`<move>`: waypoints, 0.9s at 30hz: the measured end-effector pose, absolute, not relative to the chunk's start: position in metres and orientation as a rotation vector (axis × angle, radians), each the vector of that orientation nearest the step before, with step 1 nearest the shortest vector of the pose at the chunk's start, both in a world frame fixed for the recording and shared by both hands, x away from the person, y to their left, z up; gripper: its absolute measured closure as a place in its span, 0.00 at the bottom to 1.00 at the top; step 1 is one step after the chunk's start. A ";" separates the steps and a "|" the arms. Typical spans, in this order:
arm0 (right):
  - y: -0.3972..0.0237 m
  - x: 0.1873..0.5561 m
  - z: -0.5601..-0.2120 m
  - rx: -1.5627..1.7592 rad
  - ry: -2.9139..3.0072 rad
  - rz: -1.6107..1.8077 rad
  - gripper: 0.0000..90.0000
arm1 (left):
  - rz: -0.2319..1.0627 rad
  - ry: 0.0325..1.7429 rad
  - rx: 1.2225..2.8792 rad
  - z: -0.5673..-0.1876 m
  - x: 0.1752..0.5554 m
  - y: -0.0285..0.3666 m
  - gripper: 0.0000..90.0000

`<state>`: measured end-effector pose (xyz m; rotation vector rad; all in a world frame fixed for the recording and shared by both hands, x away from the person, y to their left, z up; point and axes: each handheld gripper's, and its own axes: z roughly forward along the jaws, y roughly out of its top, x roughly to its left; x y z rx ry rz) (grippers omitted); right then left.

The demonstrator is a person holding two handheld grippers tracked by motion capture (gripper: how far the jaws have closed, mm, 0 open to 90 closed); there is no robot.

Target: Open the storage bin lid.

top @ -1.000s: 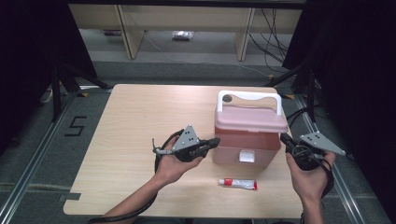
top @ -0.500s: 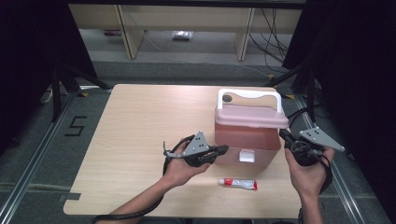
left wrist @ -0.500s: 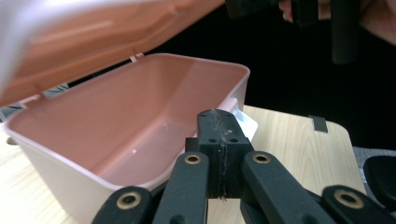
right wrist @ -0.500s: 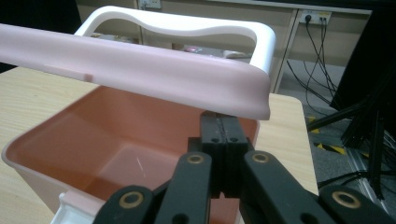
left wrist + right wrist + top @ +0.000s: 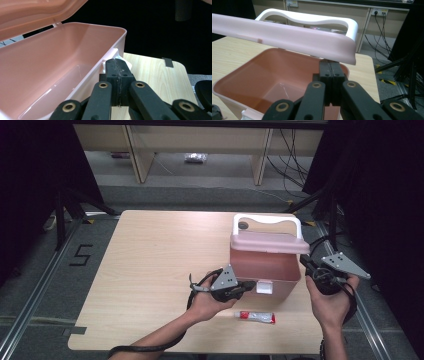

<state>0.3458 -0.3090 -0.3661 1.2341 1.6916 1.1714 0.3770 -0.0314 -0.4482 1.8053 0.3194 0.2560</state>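
Lid [image 5: 287, 37] of pink box [image 5: 262, 265], near the tabletop's right edge, is propped partly open. Left gripper [image 5: 117, 72] and right gripper [image 5: 331, 72] are seen closed, empty. The lid may be dropped shut if nudged.

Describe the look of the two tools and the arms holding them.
Each tool, left tool and right tool, is black, topped by a grey three-cornered plate dotted with small holes. Up close, the linkage arms are black with brass-coloured rivets, ending in flat black jaws. A black cable trails from the left tool along the forearm. Both forearms are bare, with no sleeves visible.

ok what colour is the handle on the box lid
White. The handle arches over the pink lid, clearest in the right gripper view.
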 end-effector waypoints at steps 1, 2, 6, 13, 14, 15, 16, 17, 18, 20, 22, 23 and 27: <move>-0.309 0.346 -0.366 1.229 1.686 1.172 1.00 | 0.259 0.312 1.814 -0.448 0.377 -0.033 0.99; -0.308 0.345 -0.366 1.255 1.684 1.181 1.00 | 0.260 0.312 1.815 -0.449 0.377 -0.036 0.99; -0.309 0.346 -0.366 1.234 1.689 1.186 1.00 | 0.267 0.311 1.824 -0.450 0.378 -0.044 0.99; -0.309 0.346 -0.366 1.233 1.690 1.182 1.00 | 0.268 0.281 1.820 -0.452 0.379 -0.059 0.99; -0.309 0.346 -0.366 1.234 1.688 1.184 1.00 | 0.271 0.280 1.824 -0.453 0.379 -0.059 0.99; -0.309 0.345 -0.366 1.244 1.687 1.186 1.00 | 0.278 0.282 1.829 -0.455 0.380 -0.061 0.99; -0.309 0.345 -0.366 1.242 1.686 1.185 1.00 | 0.284 0.278 1.837 -0.456 0.380 -0.061 0.99; -0.309 0.345 -0.366 1.241 1.686 1.185 1.00 | 0.283 0.281 1.839 -0.458 0.380 -0.062 0.99; -0.309 0.345 -0.365 1.238 1.687 1.183 1.00 | 0.293 0.276 1.846 -0.459 0.380 -0.063 0.99; -0.309 0.346 -0.365 1.228 1.683 1.180 1.00 | 0.297 0.271 1.851 -0.461 0.380 -0.063 0.99; -0.310 0.346 -0.365 1.227 1.683 1.176 1.00 | 0.310 0.266 1.851 -0.462 0.380 -0.064 0.99; -0.309 0.346 -0.364 1.232 1.681 1.179 1.00 | 0.320 0.256 1.857 -0.462 0.380 -0.065 0.99; -0.309 0.347 -0.363 1.222 1.670 1.177 1.00 | 0.347 0.245 1.864 -0.463 0.378 -0.067 0.99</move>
